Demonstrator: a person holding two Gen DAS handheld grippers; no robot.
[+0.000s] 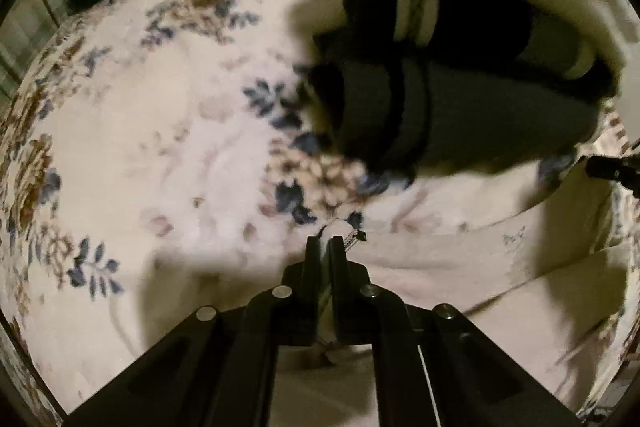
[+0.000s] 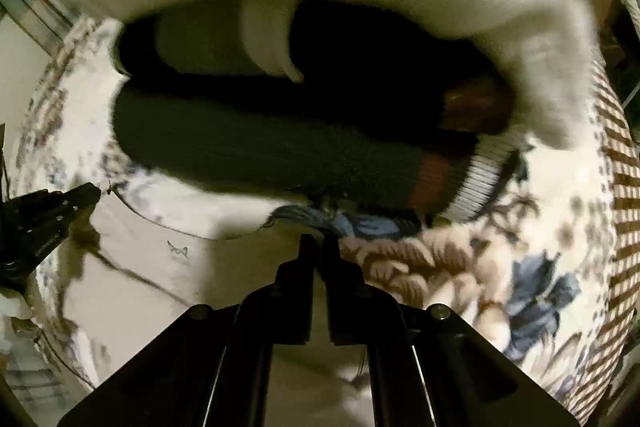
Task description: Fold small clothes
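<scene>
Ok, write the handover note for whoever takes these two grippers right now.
Left gripper: shut on the edge of the pale garment.
Right gripper: shut on the same garment's other edge.
The garment hangs stretched between them over the floral bedspread.
Behind it lies a pile of dark and cream knitwear, not yet folded by the look of it.
Done: garment picked up by two edges. Left: lay it down, fold it, then probably start on the pile. Pictures are blurred, so check both grips.
</scene>
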